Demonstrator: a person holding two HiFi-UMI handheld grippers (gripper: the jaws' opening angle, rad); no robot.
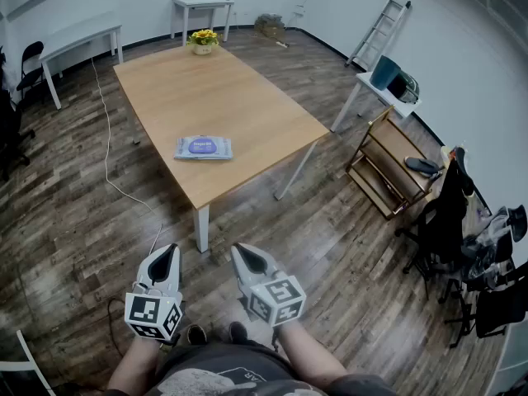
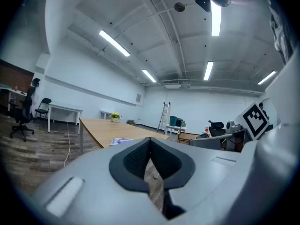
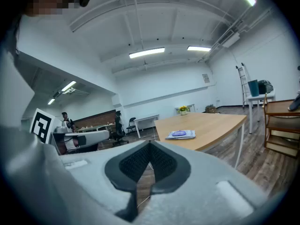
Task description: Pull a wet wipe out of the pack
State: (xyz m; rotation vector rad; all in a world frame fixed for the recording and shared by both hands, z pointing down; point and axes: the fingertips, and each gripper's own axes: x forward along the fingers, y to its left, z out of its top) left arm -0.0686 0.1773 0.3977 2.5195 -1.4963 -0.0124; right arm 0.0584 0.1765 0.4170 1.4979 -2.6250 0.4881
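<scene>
both grippers sit low at bottom centre of the head view, side by side over the wood floor (image 1: 330, 246). left gripper (image 1: 169, 252): jaws closed, pads meeting, nothing between them. right gripper (image 1: 242, 251): same, jaws pressed together and empty. marker cubes sit at their near ends, forearms below them at the frame's bottom edge. both point roughly level, toward the table.

wet wipe pack (image 1: 203, 148): lies flat on the wooden table (image 1: 214, 97), just left of frame centre, near the table's near-left edge. pale wrapper, purple oval label on top. well apart from both grippers and touched by neither. whether the flap is open cannot be told.

on the same table, at its far end: flower pot (image 1: 203, 41) with yellow blooms, upright. rest of the tabletop bare wood.

left of the table: white cable (image 1: 107, 155) trailing along the floor. upper left: long white desk (image 1: 78, 33), black chair (image 1: 29, 64) beside it. top centre: small white table (image 1: 202, 5) against the wall.

upper right: ladder (image 1: 379, 30) leaning on the wall; below it a white side table (image 1: 367, 85) carrying a teal bin (image 1: 384, 71). right of centre: low wooden rack (image 1: 388, 167). far right edge: dark chairs (image 1: 445, 213) hung with clothing.
</scene>
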